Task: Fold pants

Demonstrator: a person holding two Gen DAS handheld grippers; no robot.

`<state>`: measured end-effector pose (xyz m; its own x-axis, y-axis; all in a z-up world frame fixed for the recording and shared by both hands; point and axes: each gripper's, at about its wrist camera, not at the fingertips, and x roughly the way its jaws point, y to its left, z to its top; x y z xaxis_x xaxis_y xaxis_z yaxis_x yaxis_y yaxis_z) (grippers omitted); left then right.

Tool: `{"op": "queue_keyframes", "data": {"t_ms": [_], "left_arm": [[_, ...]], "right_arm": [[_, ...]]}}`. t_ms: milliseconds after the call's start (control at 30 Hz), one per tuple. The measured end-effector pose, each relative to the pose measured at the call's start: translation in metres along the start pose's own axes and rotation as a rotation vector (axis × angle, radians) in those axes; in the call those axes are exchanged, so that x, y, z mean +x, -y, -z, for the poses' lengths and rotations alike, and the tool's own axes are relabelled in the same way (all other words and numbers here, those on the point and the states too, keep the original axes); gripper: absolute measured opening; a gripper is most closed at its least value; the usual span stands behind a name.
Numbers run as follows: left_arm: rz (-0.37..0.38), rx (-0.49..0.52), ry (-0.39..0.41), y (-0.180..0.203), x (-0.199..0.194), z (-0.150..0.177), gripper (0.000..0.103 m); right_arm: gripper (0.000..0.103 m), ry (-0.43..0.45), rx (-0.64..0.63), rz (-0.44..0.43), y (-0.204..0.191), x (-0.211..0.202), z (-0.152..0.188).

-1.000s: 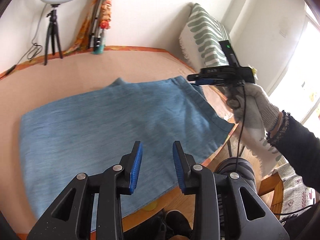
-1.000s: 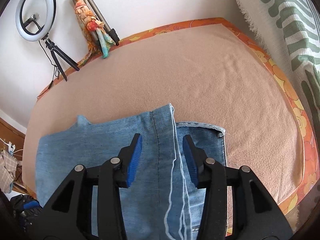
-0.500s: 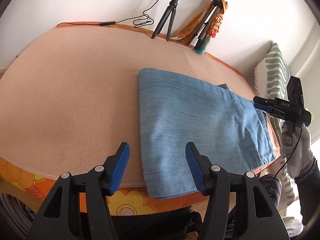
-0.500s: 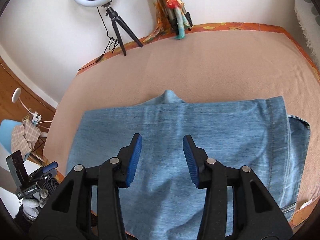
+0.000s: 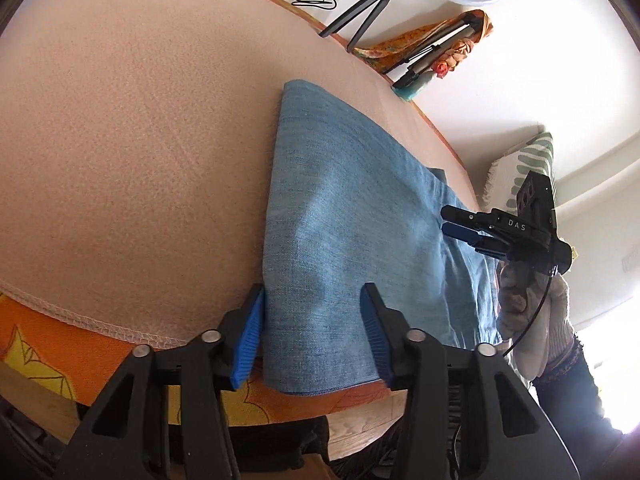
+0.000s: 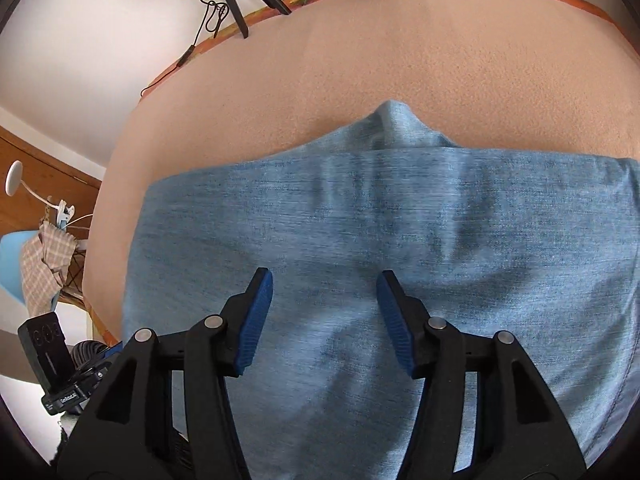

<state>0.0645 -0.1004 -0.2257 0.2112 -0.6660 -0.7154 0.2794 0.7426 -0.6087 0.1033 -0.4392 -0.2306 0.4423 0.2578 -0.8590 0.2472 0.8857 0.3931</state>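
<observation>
Denim pants, folded into a blue rectangle, lie flat on the peach blanket that covers the bed, with their near end draped over the bed's front edge. The left gripper hangs over that front edge, its blue pads straddling the folded left corner of the pants; the jaws are closing, the cloth sits between them, and the pads do not yet press on it. The right gripper hovers over the middle of the pants near the same front edge, jaws opening with only flat cloth below them. A gloved hand carries it. A ring light on a tripod stands at the bed's far edge, against the wall.
</observation>
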Motion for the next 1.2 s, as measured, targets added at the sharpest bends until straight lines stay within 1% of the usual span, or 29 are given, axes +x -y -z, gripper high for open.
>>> {"op": "queue_keyframes", "data": {"t_ms": [67,133,200,233,333,500,600,667,800,900,933,967,1000,1033,1067,1100,1167,1200], "left_arm": [[0.006,0.021,0.025,0.005,-0.002,0.001,0.027],[0.025,0.046,0.055,0.011,-0.006,0.001,0.024],[0.057,0.075,0.091,0.018,-0.013,0.001,0.024],[0.064,0.088,0.106,0.021,-0.016,0.000,0.024],[0.084,0.130,0.144,0.033,-0.023,-0.001,0.024],[0.096,0.195,0.170,0.052,-0.022,-0.002,0.022],[0.102,0.236,0.178,0.061,-0.021,0.000,0.022],[0.102,0.256,0.183,0.065,-0.021,0.002,0.022],[0.094,0.274,0.183,0.068,-0.018,0.002,0.022],[0.066,0.320,0.177,0.072,-0.019,0.006,0.022],[0.056,0.330,0.176,0.073,-0.019,0.006,0.022],[0.039,0.335,0.178,0.073,-0.020,0.007,0.022],[0.018,0.335,0.181,0.072,-0.021,0.008,0.022],[0.003,0.330,0.179,0.071,-0.022,0.008,0.023],[-0.011,0.321,0.177,0.069,-0.022,0.009,0.028],[-0.018,0.310,0.171,0.067,-0.020,0.009,0.031],[-0.027,0.277,0.149,0.062,-0.011,0.009,0.048],[-0.024,0.256,0.135,0.060,-0.006,0.009,0.048]], "right_arm": [[0.057,-0.015,-0.020,-0.028,-0.019,-0.004,-0.003],[0.057,-0.023,-0.064,-0.045,-0.045,-0.007,-0.007],[0.059,-0.037,-0.109,-0.062,-0.072,-0.009,-0.009],[0.062,-0.047,-0.129,-0.071,-0.084,-0.008,-0.010],[0.063,-0.079,-0.190,-0.069,-0.119,-0.002,-0.011],[0.063,-0.149,-0.236,-0.077,-0.168,0.017,-0.019],[0.063,-0.198,-0.318,-0.036,-0.200,0.035,-0.019],[0.063,-0.242,-0.345,-0.011,-0.215,0.049,-0.019],[0.063,-0.301,-0.388,0.078,-0.230,0.079,-0.016],[0.062,-0.319,-0.421,0.130,-0.236,0.092,-0.011],[0.050,-0.319,-0.428,0.146,-0.237,0.096,-0.010],[0.042,-0.320,-0.429,0.155,-0.236,0.098,-0.009],[0.028,-0.324,-0.423,0.156,-0.233,0.099,-0.010],[0.020,-0.321,-0.406,0.146,-0.228,0.098,-0.011],[0.017,-0.316,-0.384,0.127,-0.222,0.096,-0.013],[0.012,-0.310,-0.364,0.109,-0.216,0.093,-0.015],[0.009,-0.284,-0.338,0.074,-0.207,0.085,-0.015],[0.009,-0.268,-0.328,0.060,-0.202,0.079,-0.015]]}}
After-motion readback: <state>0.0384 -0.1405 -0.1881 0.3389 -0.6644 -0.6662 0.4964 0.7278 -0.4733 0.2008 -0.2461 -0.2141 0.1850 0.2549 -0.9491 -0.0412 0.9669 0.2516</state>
